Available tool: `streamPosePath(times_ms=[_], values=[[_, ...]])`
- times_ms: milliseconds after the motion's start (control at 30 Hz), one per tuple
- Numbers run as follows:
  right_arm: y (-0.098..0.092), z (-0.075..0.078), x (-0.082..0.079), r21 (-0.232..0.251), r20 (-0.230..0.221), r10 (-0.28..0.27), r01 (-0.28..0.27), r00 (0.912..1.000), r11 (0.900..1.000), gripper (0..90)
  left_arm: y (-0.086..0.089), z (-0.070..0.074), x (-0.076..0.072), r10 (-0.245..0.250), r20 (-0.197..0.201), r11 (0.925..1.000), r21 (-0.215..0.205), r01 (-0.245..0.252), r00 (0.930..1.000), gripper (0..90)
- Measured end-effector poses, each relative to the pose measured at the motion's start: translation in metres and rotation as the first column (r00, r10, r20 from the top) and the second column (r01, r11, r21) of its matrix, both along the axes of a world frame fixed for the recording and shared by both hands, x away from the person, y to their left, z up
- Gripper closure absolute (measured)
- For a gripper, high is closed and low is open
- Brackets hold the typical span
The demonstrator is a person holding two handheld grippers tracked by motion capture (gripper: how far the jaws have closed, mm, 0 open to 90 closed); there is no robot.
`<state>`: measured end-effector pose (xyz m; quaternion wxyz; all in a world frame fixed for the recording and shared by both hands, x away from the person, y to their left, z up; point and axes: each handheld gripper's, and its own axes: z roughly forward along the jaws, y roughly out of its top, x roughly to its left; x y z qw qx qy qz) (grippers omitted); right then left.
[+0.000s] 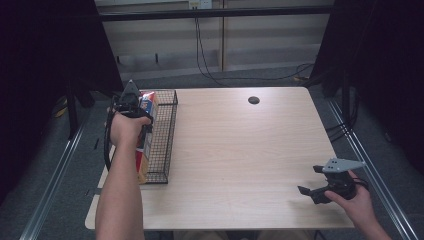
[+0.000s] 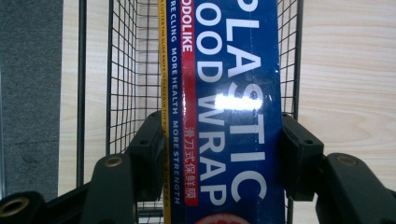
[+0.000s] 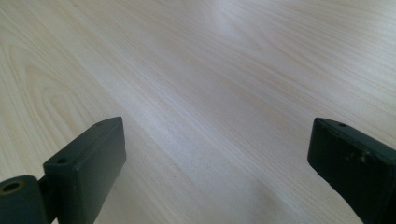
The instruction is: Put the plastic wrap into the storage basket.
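Observation:
A long blue box of plastic food wrap [image 2: 233,116] lies lengthways in a black wire basket [image 1: 167,135] at the table's left edge. My left gripper [image 2: 222,154] is shut on the box, one pad pressing each long side. In the high view the left gripper [image 1: 131,102] points down over the basket's far end, with the box [image 1: 148,107] partly hidden under the hand. My right gripper [image 1: 312,186] rests low over the table's near right corner. In its own view the right gripper [image 3: 217,154] stands open with bare wood between its jaws.
The light wooden table [image 1: 240,150] has a dark round cable hole [image 1: 254,100] near its far edge. Black curtains hang on both sides, and cables run along the floor behind. Grey floor and rails flank the table.

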<state>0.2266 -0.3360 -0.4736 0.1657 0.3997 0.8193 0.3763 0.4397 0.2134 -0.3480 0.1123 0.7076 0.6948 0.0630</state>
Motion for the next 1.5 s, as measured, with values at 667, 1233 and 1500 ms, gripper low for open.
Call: streamPosePath(times_ms=[667,1233,1500], values=[[0.000,0.000,0.000,0.000,-0.006,0.003,-0.003,1.0000,1.000,4.5,0.007,-0.027,0.004,0.003,-0.025,0.9997,-0.022,-0.004,0.9997,43.7],[0.001,0.000,0.000,0.002,-0.009,0.006,-0.006,0.9999,1.000,4.5,0.011,-0.031,0.006,0.005,-0.026,0.9999,-0.013,-0.005,0.9997,43.7],[0.001,0.000,0.000,-0.001,-0.007,0.005,-0.005,1.0000,1.000,4.5,0.009,-0.031,0.009,0.001,-0.027,0.9999,-0.015,-0.001,0.9996,43.7]])
